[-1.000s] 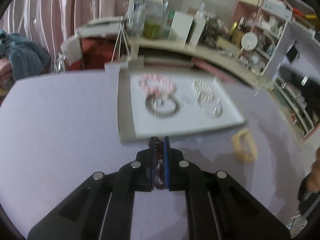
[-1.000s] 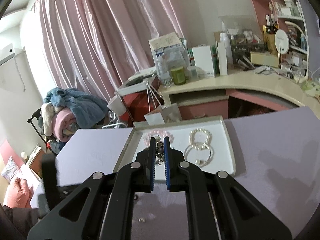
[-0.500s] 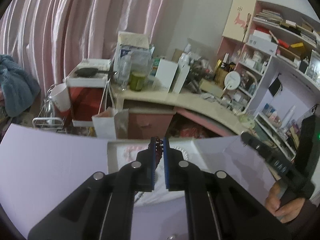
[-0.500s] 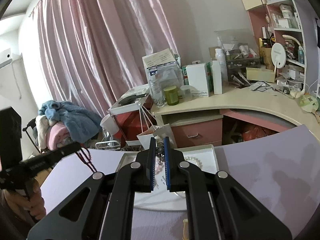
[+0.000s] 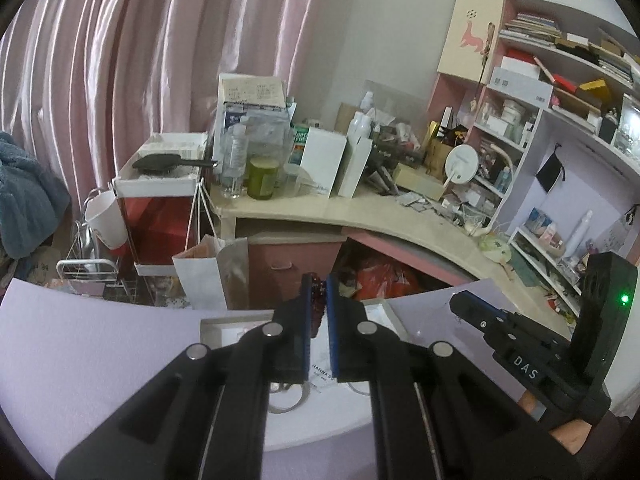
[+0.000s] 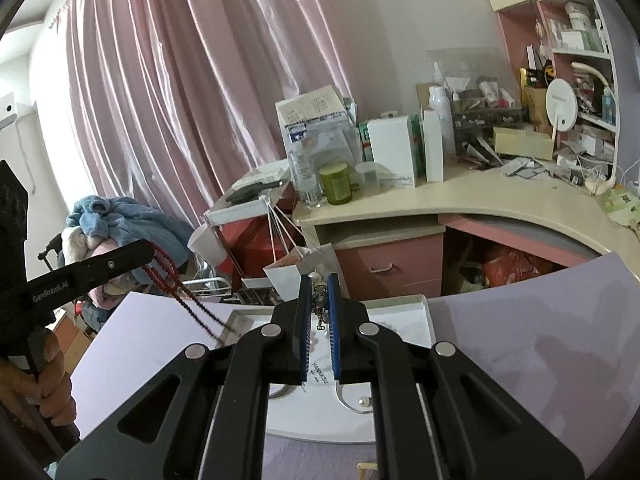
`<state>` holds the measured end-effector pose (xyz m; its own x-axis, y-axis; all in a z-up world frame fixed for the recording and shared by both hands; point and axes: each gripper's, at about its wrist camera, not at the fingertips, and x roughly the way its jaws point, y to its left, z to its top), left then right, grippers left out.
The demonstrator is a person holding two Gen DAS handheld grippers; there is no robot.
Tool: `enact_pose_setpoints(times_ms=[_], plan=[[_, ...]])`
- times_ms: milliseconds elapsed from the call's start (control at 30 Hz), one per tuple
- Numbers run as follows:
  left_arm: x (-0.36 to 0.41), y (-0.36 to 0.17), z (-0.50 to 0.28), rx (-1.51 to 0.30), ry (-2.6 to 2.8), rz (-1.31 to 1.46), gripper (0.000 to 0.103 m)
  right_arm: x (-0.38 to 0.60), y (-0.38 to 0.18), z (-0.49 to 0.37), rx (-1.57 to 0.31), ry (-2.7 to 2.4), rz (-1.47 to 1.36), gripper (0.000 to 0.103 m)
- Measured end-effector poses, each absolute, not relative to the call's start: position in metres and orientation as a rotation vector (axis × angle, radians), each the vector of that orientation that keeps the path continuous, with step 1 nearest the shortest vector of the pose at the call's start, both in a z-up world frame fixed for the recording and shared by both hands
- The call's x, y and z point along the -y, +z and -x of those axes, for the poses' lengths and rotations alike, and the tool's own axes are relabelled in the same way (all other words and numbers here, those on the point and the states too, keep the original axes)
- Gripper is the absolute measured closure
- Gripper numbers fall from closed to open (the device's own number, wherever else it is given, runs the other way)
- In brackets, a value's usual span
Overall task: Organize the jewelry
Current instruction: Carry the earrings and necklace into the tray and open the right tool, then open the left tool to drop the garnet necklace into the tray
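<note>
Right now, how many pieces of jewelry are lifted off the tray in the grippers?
2: a dark red bead strand hanging from the left gripper, and a pearl-and-chain piece pinched in the right gripper. More lie in the white tray, partly hidden.

Both grippers raised, pointing forward and slightly down. Left gripper (image 5: 319, 292) jaws closed, clamped on a dark red bead strand (image 6: 176, 284) that dangles below the tips. Right gripper (image 6: 319, 292) jaws closed, pinching a small metal chain piece (image 6: 319, 300). A hand (image 6: 48, 376) grips the left handle, low at the left.
</note>
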<state>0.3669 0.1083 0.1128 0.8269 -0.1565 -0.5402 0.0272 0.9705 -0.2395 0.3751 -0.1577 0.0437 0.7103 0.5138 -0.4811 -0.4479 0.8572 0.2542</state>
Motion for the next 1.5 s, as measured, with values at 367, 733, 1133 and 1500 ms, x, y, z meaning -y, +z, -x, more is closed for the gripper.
enact_pose_setpoints(times_ms=[367,733,1133,1500], plan=[[-0.118,0.099,-0.373,-0.615,-0.078,0.235,0.096,0.153,0.025,-0.389,-0.62,0.529,-0.11,0.095],[-0.119,0.098,-0.377,-0.621,-0.078,0.227,0.096,0.149,0.011,-0.395,-0.668,0.532,-0.1,0.094],[-0.117,0.097,-0.377,-0.622,-0.08,0.225,0.096,0.167,0.011,-0.398,-0.676,0.482,-0.153,0.068],[-0.107,0.09,-0.376,-0.636,-0.084,0.218,0.096,0.169,0.006,-0.396,-0.688,0.484,-0.146,0.068]])
